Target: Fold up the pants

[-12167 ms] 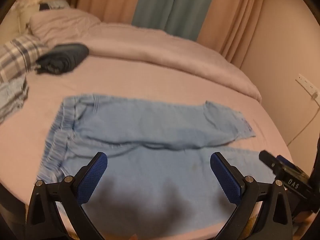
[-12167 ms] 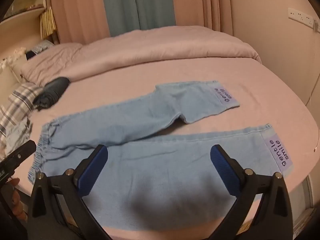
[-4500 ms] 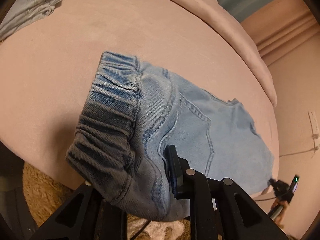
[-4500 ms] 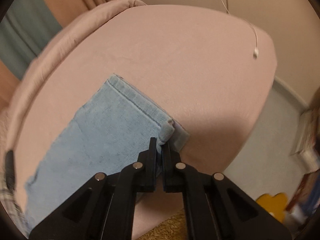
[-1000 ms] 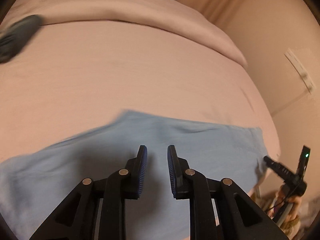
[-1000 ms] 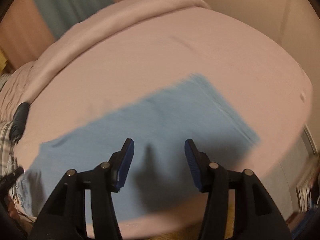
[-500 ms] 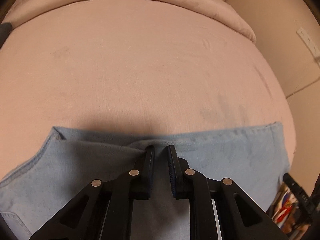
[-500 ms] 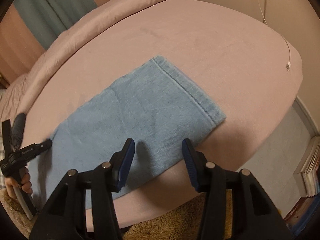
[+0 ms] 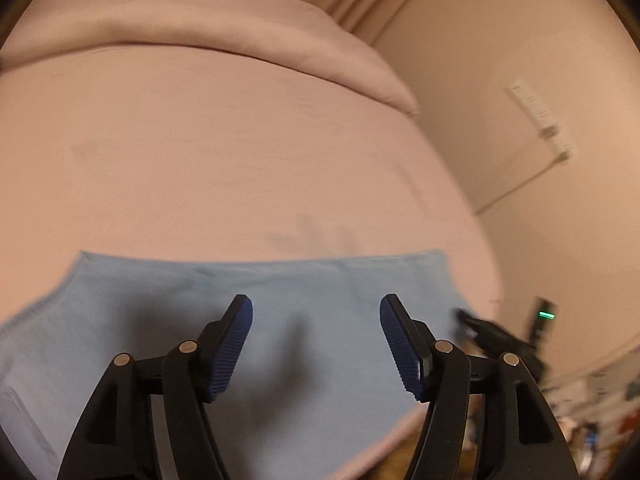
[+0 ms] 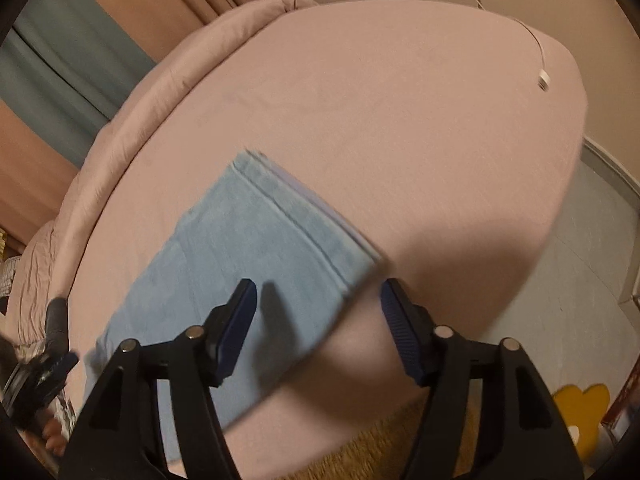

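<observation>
Light blue denim pants lie folded lengthwise, flat along the near edge of the pink bed. My left gripper hovers over their middle with its jaws opening and nothing between the blue pads. In the right wrist view the pants end in a stitched leg hem. My right gripper hangs over the hem's near corner. Its jaws are closing and stand apart, and the pads do not touch the cloth. Each gripper shows blurred in the other's view: the right gripper and the left gripper.
A rolled pink duvet lies along the bed's far side, with curtains behind. A power strip hangs on the wall. A white cable end lies on the bed. A tan rug and a yellow flower mat are on the floor.
My left jaws have gone from nearly shut on a pinch of denim to wide open, and the cloth lies flat. My right gripper has rolled and moved toward the hem corner.
</observation>
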Available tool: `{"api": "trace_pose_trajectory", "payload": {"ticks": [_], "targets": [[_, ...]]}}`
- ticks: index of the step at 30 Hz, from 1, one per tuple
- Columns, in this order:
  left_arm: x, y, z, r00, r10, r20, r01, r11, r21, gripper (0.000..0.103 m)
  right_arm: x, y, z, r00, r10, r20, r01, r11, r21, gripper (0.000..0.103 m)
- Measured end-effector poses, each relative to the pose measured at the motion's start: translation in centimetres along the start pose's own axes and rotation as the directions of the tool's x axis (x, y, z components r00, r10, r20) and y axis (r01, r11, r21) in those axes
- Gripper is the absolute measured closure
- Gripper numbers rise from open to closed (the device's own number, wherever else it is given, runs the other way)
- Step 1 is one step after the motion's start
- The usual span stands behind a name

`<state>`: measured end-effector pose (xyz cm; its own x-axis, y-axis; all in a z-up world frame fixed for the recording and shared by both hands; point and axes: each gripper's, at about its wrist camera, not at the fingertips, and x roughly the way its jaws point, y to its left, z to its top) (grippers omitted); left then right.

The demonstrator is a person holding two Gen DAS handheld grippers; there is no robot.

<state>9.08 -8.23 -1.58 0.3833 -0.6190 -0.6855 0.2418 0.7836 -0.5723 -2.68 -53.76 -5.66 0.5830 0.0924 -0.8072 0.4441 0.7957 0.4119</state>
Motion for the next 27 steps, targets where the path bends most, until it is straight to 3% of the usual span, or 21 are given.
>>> {"api": "trace_pose_trajectory", "payload": {"ticks": [2, 4, 6, 9, 12, 14, 17, 18, 20, 21, 22, 25, 27], "targets": [[-0.3, -0.3, -0.2, 0.997, -0.068, -0.031, 0.067, 0.997, -0.029, 0.037, 1.0, 0.9, 0.6, 0.999, 0.04, -0.007, -0.039, 0.999, 0.011, 0.088], [-0.6, -0.9, 0.2, 0.994, -0.099, -0.038, 0.098, 0.995, -0.03, 0.037, 0.0, 2.4, 1.1, 0.998, 0.067, 0.022, -0.067, 0.997, -0.028, 0.088], [-1.0, -1.5, 0.5, 0.991, -0.131, -0.032, 0.131, 0.991, -0.014, 0.036, -1.3, 6.0, 0.9, 0.991, 0.122, 0.057, -0.113, 0.984, -0.14, 0.089], [-0.7, -2.6, 1.2, 0.983, -0.178, -0.04, 0.178, 0.984, -0.009, 0.022, -3.7, 10.2, -0.1, 0.978, 0.196, 0.076, -0.166, 0.943, -0.287, 0.089], [1.0, -3.9, 1.7, 0.981, -0.181, -0.072, 0.182, 0.983, 0.007, 0.021, -4.7, 14.5, -2.7, 0.945, 0.327, -0.029, -0.312, 0.865, -0.393, 0.089], [2.1, -4.1, 1.6, 0.979, -0.183, -0.093, 0.184, 0.983, 0.009, 0.021, -4.0, 16.2, -4.5, 0.932, 0.35, -0.096, -0.356, 0.829, -0.43, 0.089], [4.3, -3.0, 1.5, 0.981, -0.13, -0.145, 0.125, 0.991, -0.042, 0.021, -2.4, 18.5, -7.6, 0.918, 0.346, -0.192, -0.395, 0.779, -0.487, 0.089], [4.8, -2.6, 1.3, 0.981, -0.103, -0.163, 0.097, 0.994, -0.05, 0.025, -1.8, 19.2, -7.8, 0.917, 0.341, -0.208, -0.399, 0.77, -0.498, 0.089], [4.9, -1.7, 1.0, 0.982, -0.084, -0.172, 0.074, 0.995, -0.065, 0.052, -1.3, 20.2, -8.8, 0.906, 0.343, -0.248, -0.423, 0.744, -0.516, 0.089], [4.7, -1.5, 1.0, 0.983, -0.073, -0.171, 0.063, 0.996, -0.065, 0.084, -1.0, 20.8, -9.0, 0.899, 0.347, -0.268, -0.438, 0.731, -0.523, 0.089], [4.4, -1.3, 1.1, 0.985, -0.038, -0.167, 0.029, 0.998, -0.058, 0.096, -0.9, 21.4, -9.3, 0.892, 0.348, -0.288, -0.451, 0.717, -0.531, 0.089], [1.7, -1.0, 1.4, 0.993, 0.006, -0.12, -0.008, 1.0, -0.02, 0.097, -2.0, 23.0, -10.5, 0.89, 0.344, -0.3, -0.456, 0.68, -0.574, 0.089], [-1.1, -0.8, 1.5, 0.997, 0.032, -0.067, -0.031, 0.999, 0.013, 0.097, -3.1, 24.5, -11.1, 0.864, 0.385, -0.325, -0.504, 0.641, -0.579, 0.089]]}}
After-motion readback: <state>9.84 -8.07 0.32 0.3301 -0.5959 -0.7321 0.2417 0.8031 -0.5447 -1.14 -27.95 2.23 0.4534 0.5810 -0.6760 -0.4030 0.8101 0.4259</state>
